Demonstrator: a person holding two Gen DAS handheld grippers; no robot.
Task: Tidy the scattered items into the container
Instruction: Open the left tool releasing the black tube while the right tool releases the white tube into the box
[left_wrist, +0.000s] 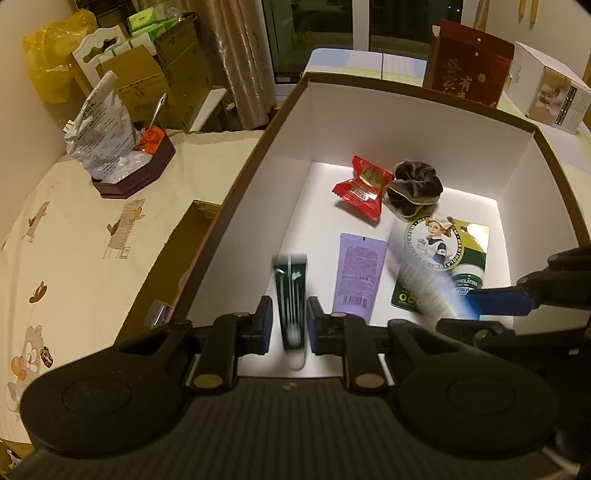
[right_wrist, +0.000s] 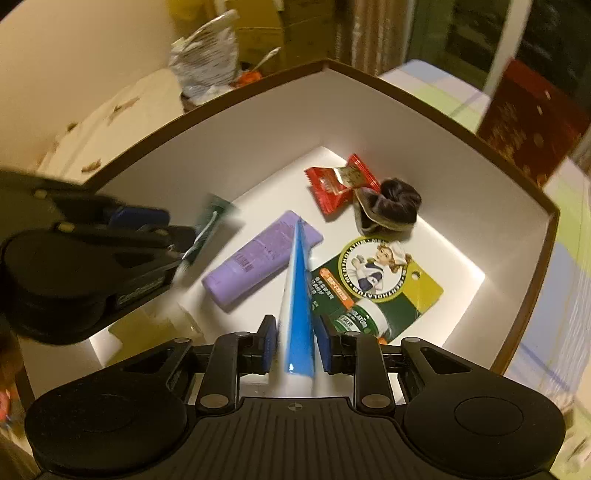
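1. Dim, warm yellowish room light; the white box floor (left_wrist: 325, 206) glares bright.
2. Motion blur smears the blue tube (right_wrist: 299, 306) and dark green tube (left_wrist: 291, 295).
3. Fisheye bends edges, corners go black.

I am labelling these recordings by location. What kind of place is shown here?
Probably a home, perhaps a bedroom or living room used for storage. A cartoon-printed cloth covers the surface beside the white box, stacked cardboard cartons stand behind, and curtains hang by a dark window.
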